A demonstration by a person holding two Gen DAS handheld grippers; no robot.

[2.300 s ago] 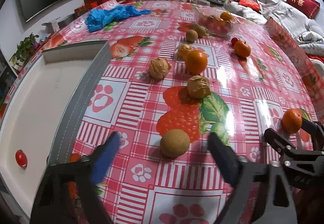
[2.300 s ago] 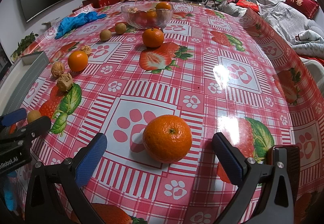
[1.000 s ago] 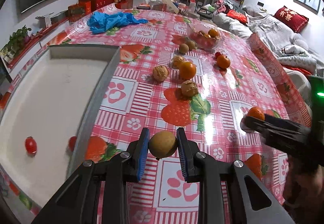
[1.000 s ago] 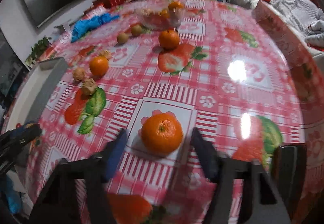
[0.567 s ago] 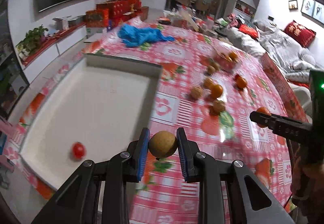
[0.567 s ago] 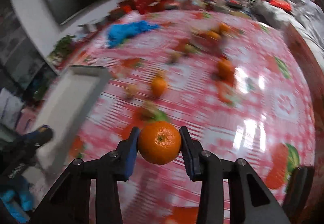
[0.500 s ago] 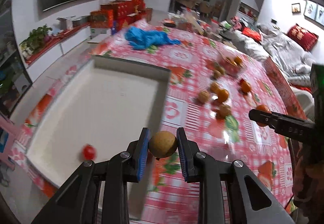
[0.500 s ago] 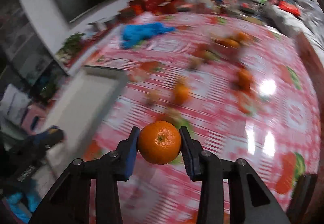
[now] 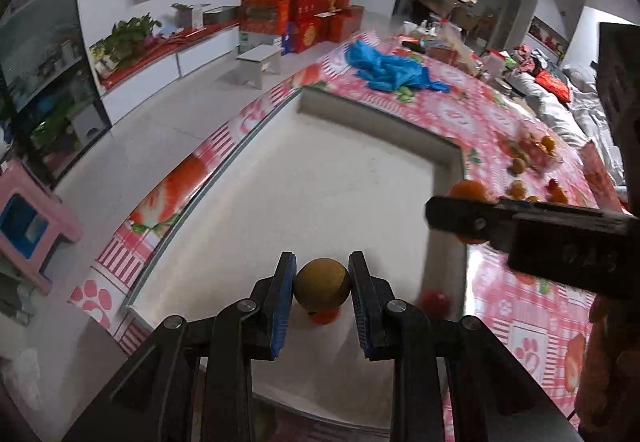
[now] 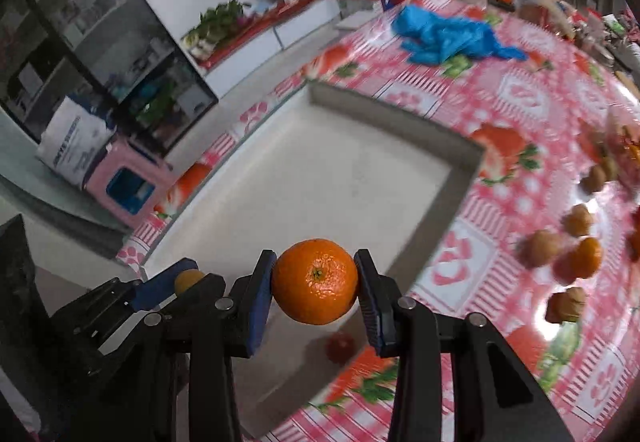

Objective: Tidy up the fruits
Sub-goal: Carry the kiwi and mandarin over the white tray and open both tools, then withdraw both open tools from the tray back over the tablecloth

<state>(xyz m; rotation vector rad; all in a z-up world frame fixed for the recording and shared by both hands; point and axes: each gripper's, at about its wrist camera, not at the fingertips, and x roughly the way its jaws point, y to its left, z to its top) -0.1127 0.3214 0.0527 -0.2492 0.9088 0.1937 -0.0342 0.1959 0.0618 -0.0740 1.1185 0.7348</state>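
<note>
The right hand-held gripper (image 10: 316, 288) clamps 1 orange (image 10: 315, 287) above the white tray (image 10: 344, 178).

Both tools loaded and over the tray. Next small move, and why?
Probably lower the left tool toward the white tray floor and open it. It is shut on the tan round fruit, which already hangs above the tray interior near a small red fruit. The right tool, shut on the orange, sits nearer the tray's edge, so it can follow.

Dim indoor light, strong fisheye bending and dark corners; glare streaks the glossy red-and-white checked tablecloth (image 10: 592, 202), whose scattered fruit is motion-blurred.
</note>
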